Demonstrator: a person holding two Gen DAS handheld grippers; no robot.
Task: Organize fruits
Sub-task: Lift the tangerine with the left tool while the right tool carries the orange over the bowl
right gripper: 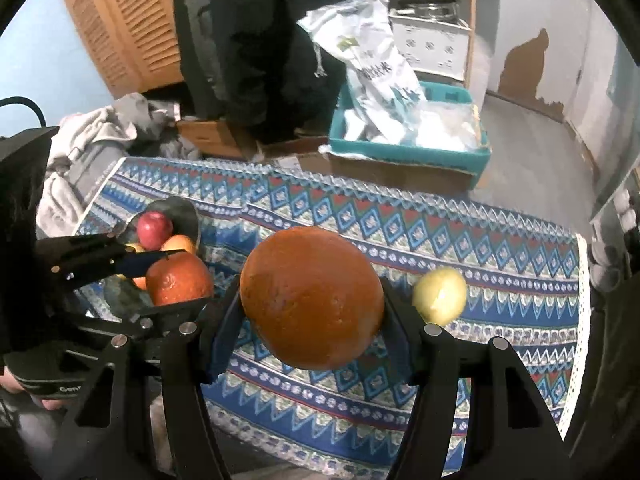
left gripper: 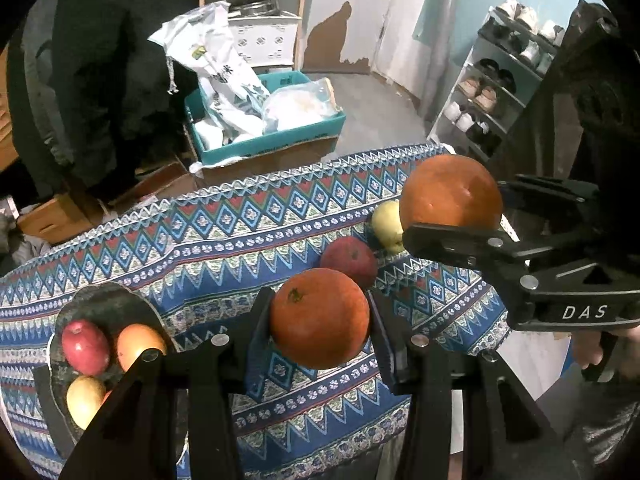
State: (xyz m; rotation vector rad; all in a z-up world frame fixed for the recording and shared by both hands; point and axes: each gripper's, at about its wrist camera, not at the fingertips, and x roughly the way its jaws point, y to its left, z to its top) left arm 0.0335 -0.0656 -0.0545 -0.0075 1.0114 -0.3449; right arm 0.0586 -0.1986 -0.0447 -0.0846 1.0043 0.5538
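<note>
Fruits sit in three places: some on the patterned blue bench cloth (right gripper: 400, 240), some in the dark bowl (left gripper: 100, 304) at the bench's left end, and two in the air. Going down in size, the bench comes first, then the bowl, which already holds a red apple (left gripper: 85, 346), an orange fruit (left gripper: 138, 344) and a yellow one (left gripper: 85, 400). Next is the big orange (right gripper: 312, 298) clenched in the right tongs (right gripper: 312, 304), its sides pressed by both pads and clear of the cloth, then the smaller orange (left gripper: 320, 318) gripped the same way in the left tongs (left gripper: 320, 320). Left loose on the cloth are a dark red apple (left gripper: 350, 260) and a yellow-green apple (right gripper: 440, 294), close together near the bench's right side. The step in hand looks like the carry: both oranges are picked up and lifted, neither yet delivered. The next move probably calls for swinging them over to the bowl one at a time, since the two tongs are near each other and the bowl is already fairly full; each orange needs lowering into a free gap before the pads let go, or it may roll out. As for writing, the right tongs' body reads "DAS" (left gripper: 584, 312), and the left one shows a partial "Gen" (right gripper: 70, 390); print on the white sack (right gripper: 376, 60) behind is too small to read.
</note>
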